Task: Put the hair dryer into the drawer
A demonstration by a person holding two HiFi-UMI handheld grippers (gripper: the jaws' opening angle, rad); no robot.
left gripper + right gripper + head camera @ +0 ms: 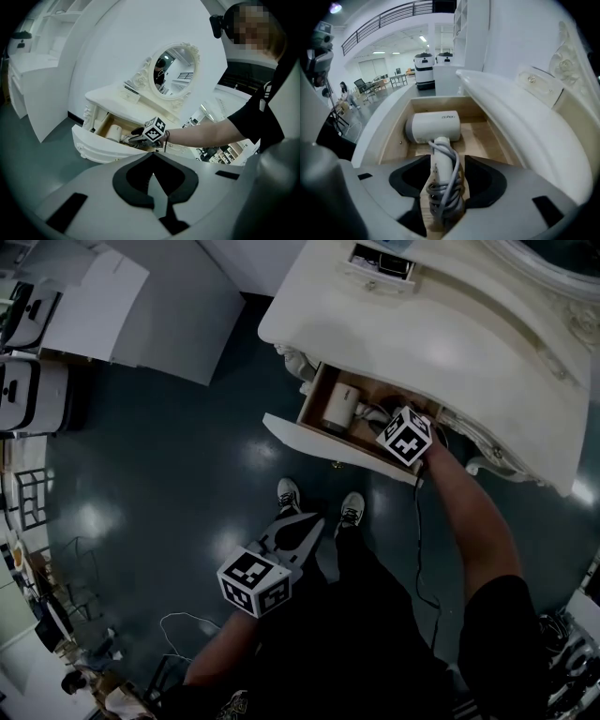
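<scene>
A white hair dryer lies in the open wooden drawer, barrel toward the back, its grey cord wound around the handle. My right gripper is shut on that handle, low inside the drawer. From the head view, the hair dryer rests at the left of the drawer, and my right gripper reaches in from the right. My left gripper hangs shut and empty above the floor, apart from the drawer. Through the left gripper view, the left gripper points at the drawer.
The drawer belongs to a white dressing table with an oval mirror. A small box sits on its top. The person's shoes stand just before the drawer front. A thin cable trails over the dark floor. White panels stand far left.
</scene>
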